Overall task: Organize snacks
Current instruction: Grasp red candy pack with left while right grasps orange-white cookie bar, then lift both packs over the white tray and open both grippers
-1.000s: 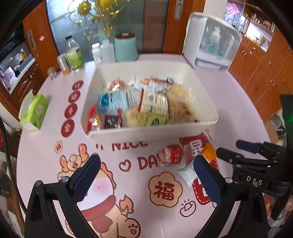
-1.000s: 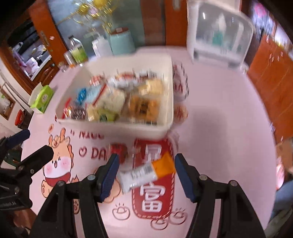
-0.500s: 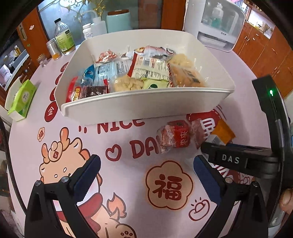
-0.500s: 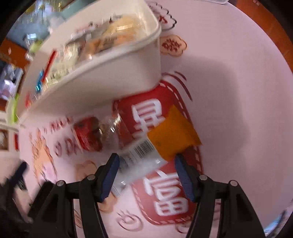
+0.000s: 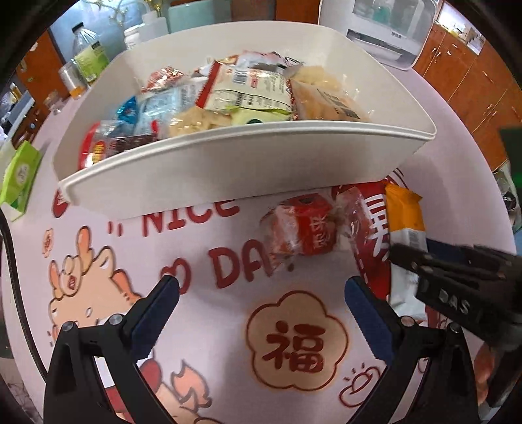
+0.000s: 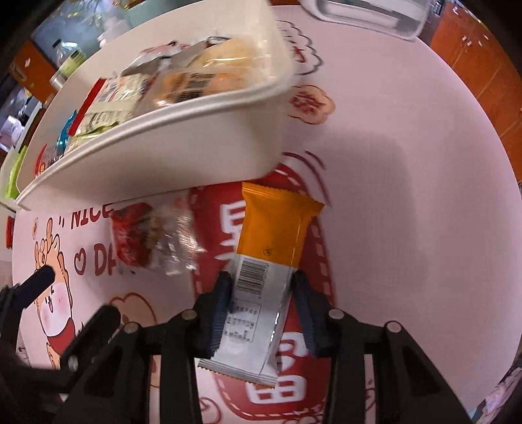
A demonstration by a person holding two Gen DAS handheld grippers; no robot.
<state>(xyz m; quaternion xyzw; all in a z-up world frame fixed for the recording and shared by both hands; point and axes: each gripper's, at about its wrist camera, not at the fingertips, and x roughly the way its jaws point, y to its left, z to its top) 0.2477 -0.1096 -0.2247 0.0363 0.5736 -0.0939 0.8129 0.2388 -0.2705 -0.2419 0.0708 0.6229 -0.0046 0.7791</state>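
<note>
A white bin [image 5: 248,163] full of snack packets stands on the pink table; it shows in the right wrist view [image 6: 182,143] too. In front of it lie a red clear-wrapped snack [image 5: 303,225] [image 6: 146,234] and an orange-and-white snack packet [image 6: 264,270] [image 5: 404,234]. My right gripper [image 6: 261,287] is shut on the white half of the orange-and-white packet, which lies on the table. My left gripper [image 5: 261,290] is open and empty, low over the table, a little short of the red snack.
The pink printed tablecloth [image 5: 287,342] covers a round table. A green tissue pack [image 5: 18,176] lies at the left edge. Bottles [image 5: 88,58] and a white appliance [image 5: 385,29] stand behind the bin. Wooden cabinets [image 5: 473,81] are at the right.
Both grippers dropped lower and closer to the snacks in front of the bin. My right gripper's fingers closed in on the orange-and-white packet.
</note>
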